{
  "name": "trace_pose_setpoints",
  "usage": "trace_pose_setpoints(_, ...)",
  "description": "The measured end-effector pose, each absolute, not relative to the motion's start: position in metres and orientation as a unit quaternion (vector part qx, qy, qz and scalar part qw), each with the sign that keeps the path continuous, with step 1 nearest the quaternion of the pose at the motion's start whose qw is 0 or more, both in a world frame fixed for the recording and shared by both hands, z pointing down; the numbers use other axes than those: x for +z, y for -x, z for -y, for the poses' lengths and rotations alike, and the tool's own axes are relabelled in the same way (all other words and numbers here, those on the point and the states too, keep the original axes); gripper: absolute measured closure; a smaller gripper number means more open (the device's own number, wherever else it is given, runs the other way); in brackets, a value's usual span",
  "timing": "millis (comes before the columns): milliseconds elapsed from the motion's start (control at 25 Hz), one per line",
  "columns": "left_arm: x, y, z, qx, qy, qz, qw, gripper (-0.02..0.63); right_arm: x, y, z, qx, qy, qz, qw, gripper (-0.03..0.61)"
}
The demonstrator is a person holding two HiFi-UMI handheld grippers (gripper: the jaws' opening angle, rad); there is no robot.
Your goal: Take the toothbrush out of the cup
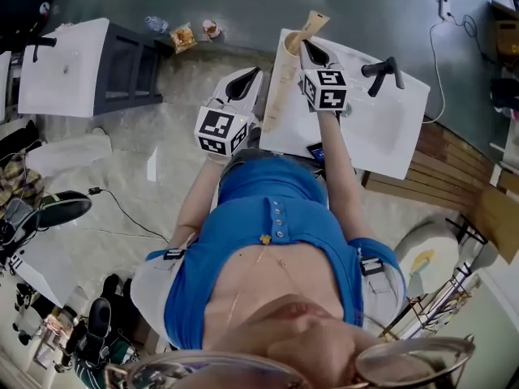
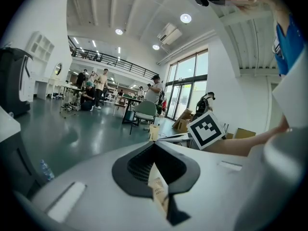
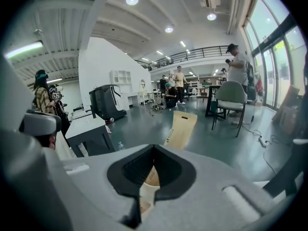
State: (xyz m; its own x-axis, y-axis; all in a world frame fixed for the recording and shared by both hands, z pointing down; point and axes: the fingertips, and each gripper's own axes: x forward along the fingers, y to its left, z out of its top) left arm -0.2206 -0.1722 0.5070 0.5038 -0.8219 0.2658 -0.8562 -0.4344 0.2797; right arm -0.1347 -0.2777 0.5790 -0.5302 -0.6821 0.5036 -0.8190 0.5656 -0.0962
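Note:
A round beige cup [image 1: 293, 44] stands at the far left corner of the white sink counter [image 1: 381, 136]. The toothbrush, in a tan paper package [image 1: 315, 21], sticks up out of it. My right gripper [image 1: 310, 53] hovers just beside the cup, jaws shut, and the package top [image 3: 181, 129] rises straight ahead of it. My left gripper [image 1: 250, 78] is left of the counter, beside a long beige strip [image 1: 277, 91] along its edge, jaws shut too. A beige sliver shows in each jaw slit. I cannot tell whether anything is gripped.
A black faucet [image 1: 381, 73] sits on the counter to the right of the cup. A white table on a dark frame [image 1: 65, 67] stands at far left. A bottle and snack packs [image 1: 182, 35] lie on the floor behind. Shoes [image 1: 61, 209] and cables lie at left.

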Motion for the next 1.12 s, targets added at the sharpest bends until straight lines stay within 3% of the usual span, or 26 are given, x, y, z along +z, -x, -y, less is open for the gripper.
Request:
trace_pose_setpoints(360, 0.516, 0.243, 0.164, 0.049, -0.835, 0.509, 0.203, 0.614, 0.596, 0.126, 0.29, 0.19, -0.473, 0.832, 0.218, 0.575)
trace_pose_setpoints(400, 0.517, 0.245, 0.164, 0.05, -0.834, 0.511, 0.204, 0.614, 0.596, 0.125, 0.29, 0.193, -0.475, 0.83, 0.217, 0.566)
trace_pose_setpoints(440, 0.519, 0.247, 0.163, 0.051, -0.833, 0.511, 0.205, 0.612, 0.597, 0.125, 0.29, 0.197, -0.477, 0.828, 0.217, 0.506)
trace_pose_setpoints(680, 0.522, 0.255, 0.161, 0.05, -0.83, 0.514, 0.21, 0.614, 0.602, 0.12, 0.298, 0.204, -0.51, 0.808, 0.214, 0.423)
trace_pose_setpoints(1120, 0.533, 0.278, 0.145, 0.056, -0.812, 0.535, 0.229, 0.614, 0.617, 0.124, 0.317, 0.234, -0.532, 0.787, 0.208, 0.365)
